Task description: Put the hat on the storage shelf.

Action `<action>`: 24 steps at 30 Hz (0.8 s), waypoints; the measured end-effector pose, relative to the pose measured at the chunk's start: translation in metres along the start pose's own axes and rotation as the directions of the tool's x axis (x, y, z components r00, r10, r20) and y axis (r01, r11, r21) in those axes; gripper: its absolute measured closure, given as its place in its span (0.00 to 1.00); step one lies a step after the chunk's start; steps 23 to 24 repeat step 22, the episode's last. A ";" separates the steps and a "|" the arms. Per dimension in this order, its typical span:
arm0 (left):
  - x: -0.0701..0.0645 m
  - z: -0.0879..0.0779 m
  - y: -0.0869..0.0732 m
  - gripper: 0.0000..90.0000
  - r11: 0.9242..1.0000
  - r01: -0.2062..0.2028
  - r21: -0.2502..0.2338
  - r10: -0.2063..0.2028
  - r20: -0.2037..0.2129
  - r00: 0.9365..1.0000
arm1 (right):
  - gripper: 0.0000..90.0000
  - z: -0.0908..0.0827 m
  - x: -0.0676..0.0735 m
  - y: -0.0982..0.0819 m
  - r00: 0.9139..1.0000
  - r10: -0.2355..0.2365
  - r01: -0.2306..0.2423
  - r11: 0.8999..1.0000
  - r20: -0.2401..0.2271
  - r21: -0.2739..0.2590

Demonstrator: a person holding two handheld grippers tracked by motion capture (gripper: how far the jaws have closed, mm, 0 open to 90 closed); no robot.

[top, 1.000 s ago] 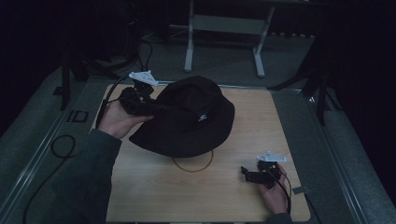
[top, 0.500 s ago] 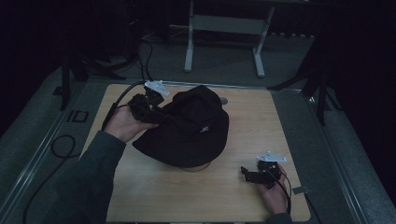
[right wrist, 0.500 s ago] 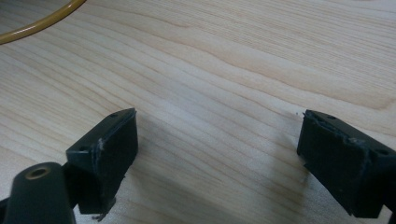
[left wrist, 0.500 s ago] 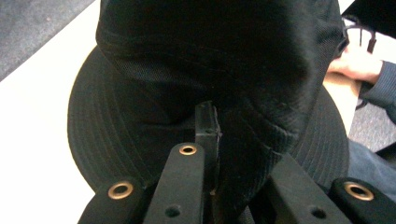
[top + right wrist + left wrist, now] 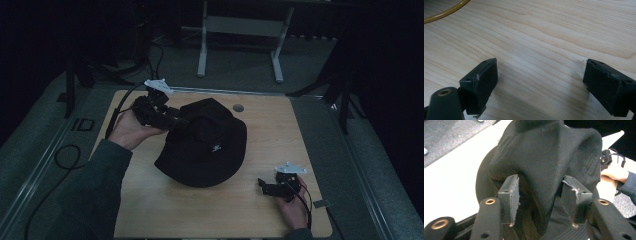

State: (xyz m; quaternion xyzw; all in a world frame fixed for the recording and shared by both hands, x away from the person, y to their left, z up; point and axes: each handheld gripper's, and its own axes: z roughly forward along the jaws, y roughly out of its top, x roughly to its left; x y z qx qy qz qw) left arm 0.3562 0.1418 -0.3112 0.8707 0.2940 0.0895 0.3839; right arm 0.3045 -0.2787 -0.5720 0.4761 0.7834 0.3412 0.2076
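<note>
A black bucket hat [image 5: 207, 145] with a small white logo lies on the wooden table [image 5: 280, 130]. My left gripper [image 5: 177, 120] reaches into its far-left side. In the left gripper view its jaws have just been opening: the left gripper [image 5: 540, 181] stands open, with a fold of the hat [image 5: 544, 157] loose between the pads. My right gripper [image 5: 262, 186] rests near the table's front right corner. In the right gripper view the right gripper [image 5: 540, 66] is open over bare wood.
A yellow ring [image 5: 446, 10] lies on the wood ahead of the right gripper. A round cable hole [image 5: 238, 107] sits in the table behind the hat. Cables [image 5: 65, 155] trail on the floor at left; a metal stand [image 5: 240, 30] is beyond the table.
The hat was dragged a little left and its crown bunched up, then it settled; it now covers the yellow ring. The left jaws opened off the fabric. The right hand stayed still.
</note>
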 end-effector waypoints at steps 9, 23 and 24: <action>0.005 -0.012 -0.004 0.45 0.998 0.028 -0.048 -0.031 -0.060 0.998 | 0.14 0.000 0.000 0.000 1.000 0.000 0.000 1.000 0.000 0.000; 0.016 -0.020 -0.023 0.46 0.989 0.098 -0.114 -0.112 -0.122 0.986 | 0.14 0.000 0.000 0.000 1.000 -0.002 0.002 1.000 -0.001 -0.001; 0.016 -0.020 -0.023 0.46 0.989 0.098 -0.114 -0.112 -0.122 0.986 | 0.14 0.000 0.000 0.000 1.000 -0.002 0.002 1.000 -0.001 -0.001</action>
